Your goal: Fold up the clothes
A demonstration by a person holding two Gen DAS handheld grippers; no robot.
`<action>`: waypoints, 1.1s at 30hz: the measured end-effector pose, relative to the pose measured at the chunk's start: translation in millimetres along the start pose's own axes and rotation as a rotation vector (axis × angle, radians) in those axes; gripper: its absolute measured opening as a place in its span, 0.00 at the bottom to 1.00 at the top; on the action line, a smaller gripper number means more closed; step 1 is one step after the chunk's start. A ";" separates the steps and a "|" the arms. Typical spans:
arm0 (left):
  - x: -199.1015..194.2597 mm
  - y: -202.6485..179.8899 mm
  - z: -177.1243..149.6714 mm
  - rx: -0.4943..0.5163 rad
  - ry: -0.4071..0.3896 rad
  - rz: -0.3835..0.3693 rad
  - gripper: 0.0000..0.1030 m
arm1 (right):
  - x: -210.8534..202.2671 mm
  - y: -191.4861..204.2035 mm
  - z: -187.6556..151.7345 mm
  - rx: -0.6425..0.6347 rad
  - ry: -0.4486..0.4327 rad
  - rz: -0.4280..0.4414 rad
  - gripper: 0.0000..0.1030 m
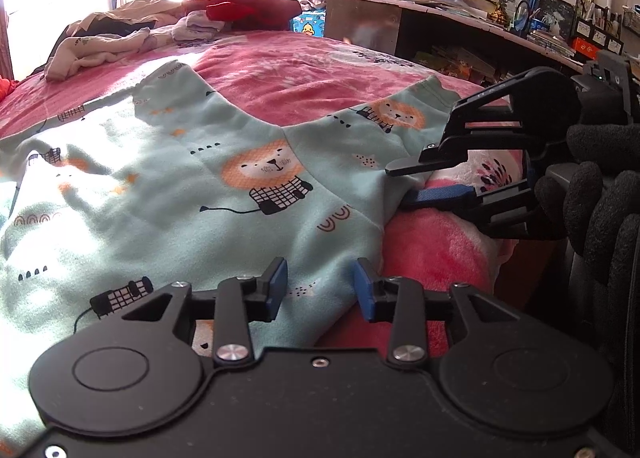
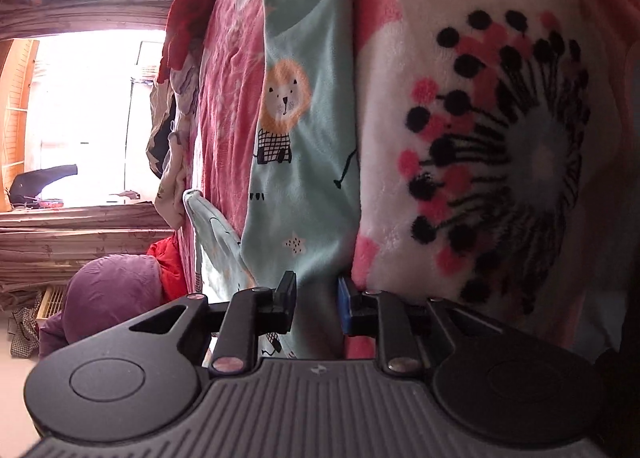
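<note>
A mint-green child's garment (image 1: 224, 194) printed with orange lions lies spread flat on the pink bed blanket (image 1: 304, 86). My left gripper (image 1: 320, 290) hovers at the garment's near edge, open, with cloth lying below the gap and neither pad pressing on it. My right gripper (image 1: 397, 187), held by a black-gloved hand (image 1: 600, 194), is rolled on its side at the garment's right edge. One finger sits above the cloth and the blue pad (image 1: 436, 196) below it. In the right wrist view the garment (image 2: 304, 138) runs between the spread fingers of the right gripper (image 2: 317, 300), not pinched.
A heap of loose clothes (image 1: 120, 38) and red fabric (image 1: 248, 8) lie at the bed's far end. A desk with bookshelves (image 1: 440, 18) runs along the right side. A pink-and-white flower-print fleece (image 2: 480, 138) lies beside the garment. A purple cushion (image 2: 108, 298) sits off the bed.
</note>
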State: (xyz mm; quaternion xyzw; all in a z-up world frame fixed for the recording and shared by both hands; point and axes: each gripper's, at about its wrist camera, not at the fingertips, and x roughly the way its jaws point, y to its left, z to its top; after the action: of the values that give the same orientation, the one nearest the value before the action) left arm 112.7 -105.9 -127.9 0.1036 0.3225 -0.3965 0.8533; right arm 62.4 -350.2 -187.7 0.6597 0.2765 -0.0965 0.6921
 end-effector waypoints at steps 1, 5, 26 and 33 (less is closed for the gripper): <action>0.2 -0.2 -0.1 0.001 0.001 0.000 0.36 | 2.0 1.3 0.5 0.001 0.005 -0.012 0.23; 1.1 -0.7 -0.4 0.007 0.004 -0.005 0.39 | 12.6 6.9 2.5 -0.005 0.015 -0.076 0.20; 0.9 10.7 -1.3 -0.059 0.037 -0.018 0.46 | -26.7 -11.2 8.8 -0.144 0.092 0.074 0.44; 1.0 7.8 -2.0 -0.034 0.041 -0.014 0.46 | -2.4 2.4 -7.0 -0.087 0.106 0.030 0.50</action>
State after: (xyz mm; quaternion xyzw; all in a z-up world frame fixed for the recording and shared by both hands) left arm 118.1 -100.5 -130.6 0.0947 0.3473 -0.3945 0.8454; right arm 59.8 -343.7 -184.3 0.6374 0.3070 -0.0390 0.7057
